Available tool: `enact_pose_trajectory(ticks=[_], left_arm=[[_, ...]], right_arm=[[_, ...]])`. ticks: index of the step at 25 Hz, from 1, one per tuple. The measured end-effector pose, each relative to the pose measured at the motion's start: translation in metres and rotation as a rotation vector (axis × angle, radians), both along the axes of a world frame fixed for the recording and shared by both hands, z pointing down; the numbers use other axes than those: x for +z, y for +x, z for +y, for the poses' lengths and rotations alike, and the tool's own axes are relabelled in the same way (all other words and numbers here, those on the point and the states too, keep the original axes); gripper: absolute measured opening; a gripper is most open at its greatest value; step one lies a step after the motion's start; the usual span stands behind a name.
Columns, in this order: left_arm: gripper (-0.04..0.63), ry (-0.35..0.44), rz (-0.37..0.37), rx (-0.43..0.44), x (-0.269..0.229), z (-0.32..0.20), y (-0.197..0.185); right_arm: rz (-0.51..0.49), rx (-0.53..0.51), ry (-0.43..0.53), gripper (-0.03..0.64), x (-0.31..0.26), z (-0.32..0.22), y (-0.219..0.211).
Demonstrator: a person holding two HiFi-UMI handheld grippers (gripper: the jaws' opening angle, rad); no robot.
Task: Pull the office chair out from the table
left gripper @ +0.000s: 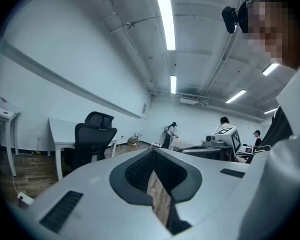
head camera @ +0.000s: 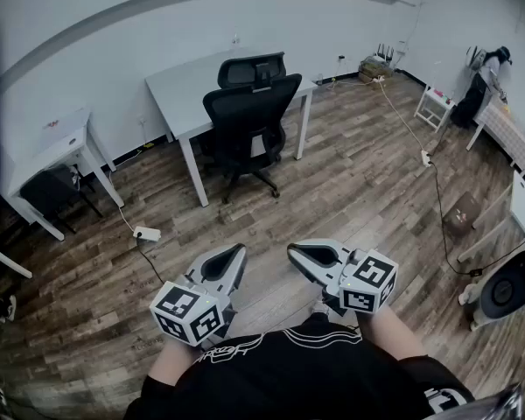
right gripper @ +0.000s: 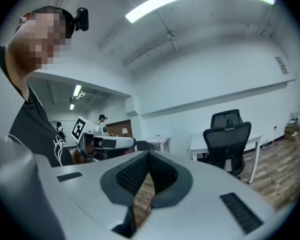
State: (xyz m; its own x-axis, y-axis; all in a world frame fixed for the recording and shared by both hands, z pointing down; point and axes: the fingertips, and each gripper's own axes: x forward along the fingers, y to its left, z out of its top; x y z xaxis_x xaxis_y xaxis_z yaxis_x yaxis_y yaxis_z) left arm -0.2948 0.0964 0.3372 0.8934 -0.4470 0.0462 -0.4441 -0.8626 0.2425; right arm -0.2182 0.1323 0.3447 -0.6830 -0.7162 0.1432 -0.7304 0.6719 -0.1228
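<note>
Plainly the approach comes first: the chair stands well away across the room, its seat tucked under the white table and its back turned toward the person. The left gripper and right gripper are both clenched on nothing, held out low over the floor, side by side and pointing roughly level at the chair. My judgement is that the best move is to walk up square behind the backrest, spread one pair of jaws, and take the upper rim of the backrest or the narrow neck under the headrest, where there is an edge thin enough to pinch. A straight, steady pull away from the table should let the base roll rather than tip, and it should keep the base clear of the table legs on either side. A power strip and its cable lie on the floor left of the direct path and are worth stepping around. The chair is black, with a curved mesh-looking back, a separate headrest, and a splayed star base; whether it has casters is too small to tell. The table is a plain matte slab on slim square legs, and the floor is wood-grain plank, smooth and likely easy to roll on.
</note>
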Motion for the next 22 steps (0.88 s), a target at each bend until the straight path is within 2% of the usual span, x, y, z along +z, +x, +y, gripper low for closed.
enact_pose_trajectory(ticks=[4,11,22], left_arm=[[0.008,-0.018,0.001,-0.022,0.004,0.002,-0.004],[0.008,-0.019,-0.015,-0.003,0.009,-0.002,0.011],[0.008,-0.031,-0.051,0.013,0.018,-0.037,0.067]], right_arm=[[0.002,-0.018,0.004,0.035,-0.003,0.001,-0.005],[-0.02,-0.011,-0.013,0.036,0.0,-0.005,0.008],[-0.048,-0.027,-0.023,0.037,0.007,-0.04,0.058]])
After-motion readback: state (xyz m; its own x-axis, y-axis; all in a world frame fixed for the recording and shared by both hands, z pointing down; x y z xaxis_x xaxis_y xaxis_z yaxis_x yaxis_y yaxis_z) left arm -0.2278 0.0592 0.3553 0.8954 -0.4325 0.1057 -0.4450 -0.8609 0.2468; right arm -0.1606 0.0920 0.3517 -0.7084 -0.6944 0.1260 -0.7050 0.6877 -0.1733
